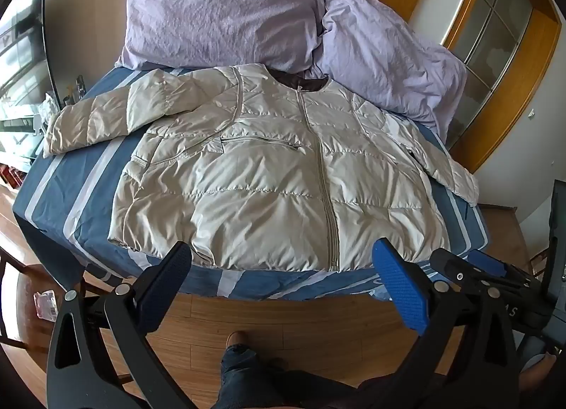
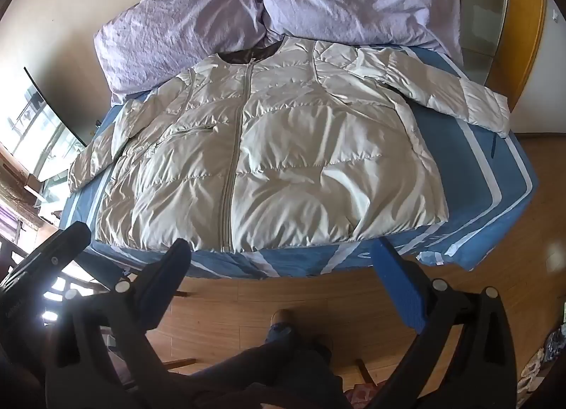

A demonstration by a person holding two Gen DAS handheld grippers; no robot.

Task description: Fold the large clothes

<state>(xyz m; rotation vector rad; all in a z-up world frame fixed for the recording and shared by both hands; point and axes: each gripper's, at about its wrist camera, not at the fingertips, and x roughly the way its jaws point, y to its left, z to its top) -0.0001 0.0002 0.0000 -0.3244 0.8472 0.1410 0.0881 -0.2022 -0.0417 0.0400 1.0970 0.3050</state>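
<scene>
Folding is not yet beginning.
The jacket (image 1: 276,179) is lying flat and zipped on the bed (image 1: 70,197), sleeves spread; the left gripper (image 1: 283,278) and right gripper (image 2: 283,271) are hovering wide apart, holding nothing.

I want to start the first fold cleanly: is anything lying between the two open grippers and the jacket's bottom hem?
Nothing visible does. The left gripper and right gripper both hover open above the floor at the bed's near edge, and the jacket lies flat on the blue bedsheet. The pillows sit beyond its collar.
</scene>
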